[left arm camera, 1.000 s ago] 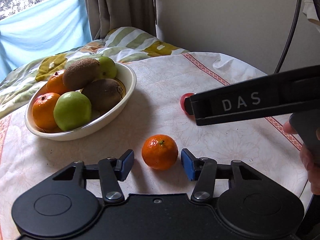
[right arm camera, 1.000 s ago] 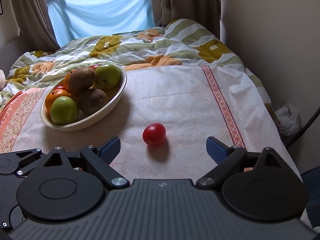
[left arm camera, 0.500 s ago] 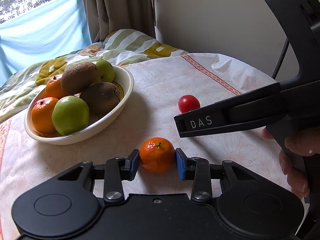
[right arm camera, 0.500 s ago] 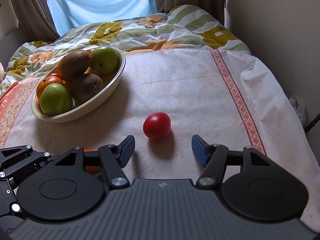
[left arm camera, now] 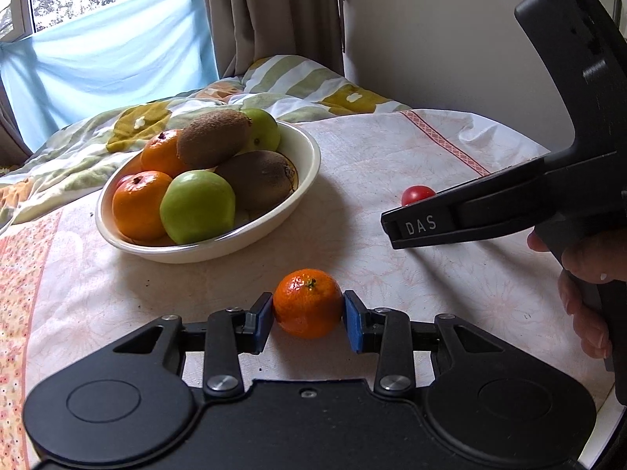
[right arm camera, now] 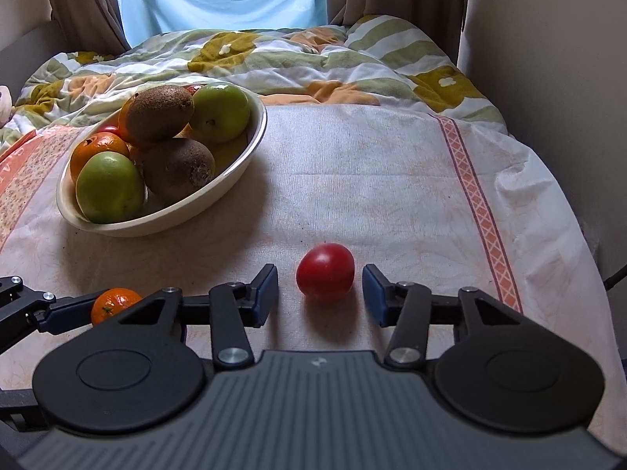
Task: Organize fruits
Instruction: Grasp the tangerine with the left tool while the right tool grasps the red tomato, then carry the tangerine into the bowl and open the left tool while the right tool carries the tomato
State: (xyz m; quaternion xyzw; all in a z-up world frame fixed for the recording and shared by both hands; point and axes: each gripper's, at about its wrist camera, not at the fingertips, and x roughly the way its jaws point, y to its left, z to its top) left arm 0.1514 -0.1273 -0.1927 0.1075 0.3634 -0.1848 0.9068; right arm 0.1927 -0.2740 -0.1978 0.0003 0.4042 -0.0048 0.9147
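Fruits are what I am sorting, and two of them lie loose on the tablecloth (left arm camera: 372,164) outside the bowl (left arm camera: 309,164). Through the left wrist camera I see my left gripper (left arm camera: 308,315) closed on the mandarin (left arm camera: 307,302): both blue pads (left arm camera: 261,317) press its sides at about its widest part, which I judge a sound hold for a round, slightly soft fruit, since pinching higher or lower might let it squirt out. The mandarin appears to sit on the cloth, near the bowl's front rim. That bowl already carries kiwis, green apples and oranges, so room on top is limited. At the right of this view my right tool's black finger crosses in front of the small red tomato (left arm camera: 417,194), with a hand (left arm camera: 584,274) on the handle. Through the right wrist camera, my right gripper (right arm camera: 320,293) straddles the tomato (right arm camera: 325,271), and its jaws are closing; a gap shows on both sides, wider on the left, so nothing is gripped yet. I expect the right pad to touch first and nudge the tomato sideways. The mandarin (right arm camera: 113,303) peeks out at lower left, held in the other tool.
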